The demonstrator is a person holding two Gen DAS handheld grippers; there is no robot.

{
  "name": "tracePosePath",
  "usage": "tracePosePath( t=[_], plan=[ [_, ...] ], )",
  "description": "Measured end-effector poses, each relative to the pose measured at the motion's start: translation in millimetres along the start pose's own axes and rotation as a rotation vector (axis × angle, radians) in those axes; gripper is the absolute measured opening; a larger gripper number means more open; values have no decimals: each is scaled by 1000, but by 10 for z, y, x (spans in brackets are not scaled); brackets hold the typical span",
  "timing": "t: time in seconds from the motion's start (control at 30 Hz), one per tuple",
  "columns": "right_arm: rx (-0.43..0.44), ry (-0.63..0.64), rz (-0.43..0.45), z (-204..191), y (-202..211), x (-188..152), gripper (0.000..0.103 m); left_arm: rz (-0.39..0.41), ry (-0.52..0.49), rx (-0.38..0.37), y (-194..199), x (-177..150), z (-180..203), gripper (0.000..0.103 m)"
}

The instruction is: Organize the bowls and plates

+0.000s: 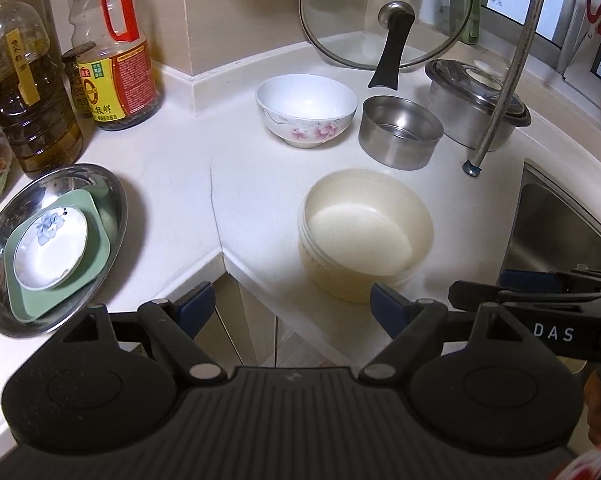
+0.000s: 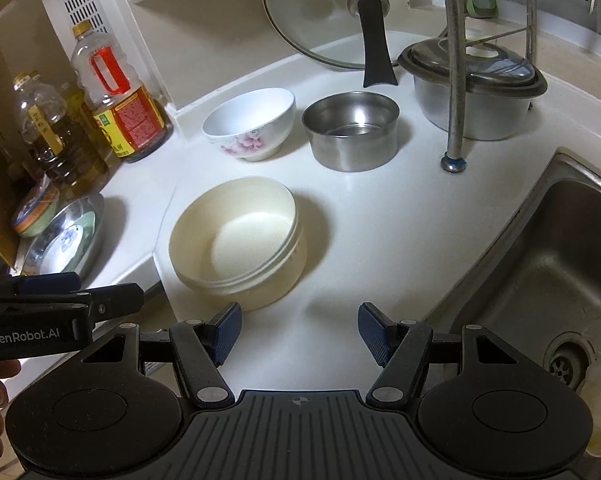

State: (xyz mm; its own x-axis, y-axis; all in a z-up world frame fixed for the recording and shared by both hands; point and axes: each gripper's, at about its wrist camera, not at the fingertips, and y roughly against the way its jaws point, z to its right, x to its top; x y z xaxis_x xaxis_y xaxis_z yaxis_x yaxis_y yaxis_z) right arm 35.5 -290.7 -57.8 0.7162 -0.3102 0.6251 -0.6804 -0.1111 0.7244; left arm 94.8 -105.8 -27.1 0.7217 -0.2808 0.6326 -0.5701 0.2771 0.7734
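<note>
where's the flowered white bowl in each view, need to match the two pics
Left wrist view: the flowered white bowl stands upper centre, at the back of the counter, just left of the small steel pot.
Right wrist view: the same bowl sits upper left of centre, again just left of the steel pot.
Shared landmark: the glass lid leaning on the wall behind them.

Oil bottles [image 1: 32, 96], glass lid [image 1: 384, 12], sink [image 2: 540, 264]
</note>
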Motion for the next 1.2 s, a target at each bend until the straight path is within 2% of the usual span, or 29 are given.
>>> tracePosePath(
  t=[0.2,0.37,0.63,0.77,0.97,1.2],
  plan=[
    [-17,-14,3,-47,-91,70,65,-12,-8,-26,-116,78,-64,80],
    [-26,-24,22,-92,-151,126,65,-7,-20,-47,-202,174,-103,72],
    [-36,-41,32,-155,-263,205,64,-11,-41,-74,-346,288,-140,68],
    [-42,-49,36,-181,-314,231,59,-16,-47,-92,-419,344,-148,64],
    [-55,-71,37,-189,-385,264,53,-13,-71,-109,-508,437,-125,62],
    [-63,-83,34,-190,-467,299,46,-31,-88,-132,-647,505,-103,52]
  ],
)
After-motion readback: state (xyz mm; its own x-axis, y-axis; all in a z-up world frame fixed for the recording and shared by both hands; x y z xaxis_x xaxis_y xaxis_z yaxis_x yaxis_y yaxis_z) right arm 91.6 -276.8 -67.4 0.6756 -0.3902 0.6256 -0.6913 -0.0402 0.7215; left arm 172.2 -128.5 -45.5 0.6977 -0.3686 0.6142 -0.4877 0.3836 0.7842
